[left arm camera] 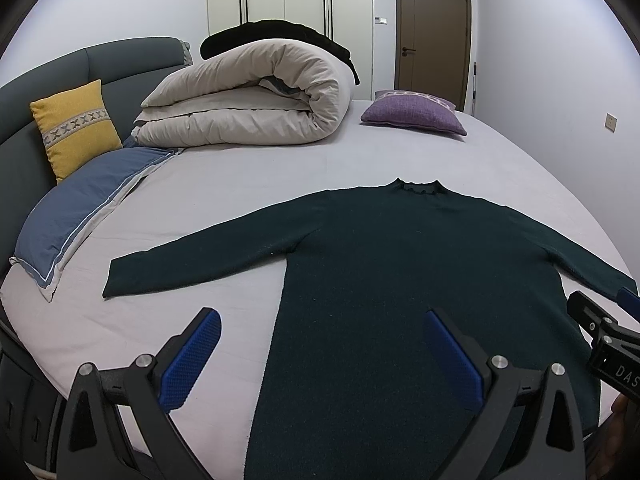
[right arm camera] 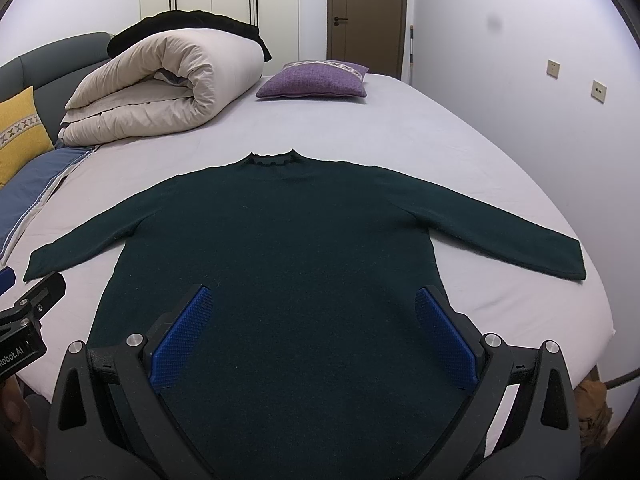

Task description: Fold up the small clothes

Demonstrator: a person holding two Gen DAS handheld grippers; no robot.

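Dark green knit, one sweater lies flat on the bed in front of me, collar away from me, hem toward me, both of its two sleeves spread straight out to the sides. My left hand-held gripper hovers over the sweater's left edge, released, its two blue pads wide apart: one over bare sheet, the other over the knit. My right hand-held gripper hangs over the lower body of the sweater, also released, both pads above the fabric with nothing between them. Further up the bed I count one rolled beige duvet with one black garment draped on top, one purple cushion beside it, one yellow cushion against the grey headboard, and one blue pillow lying below it. One brown door stands closed behind.
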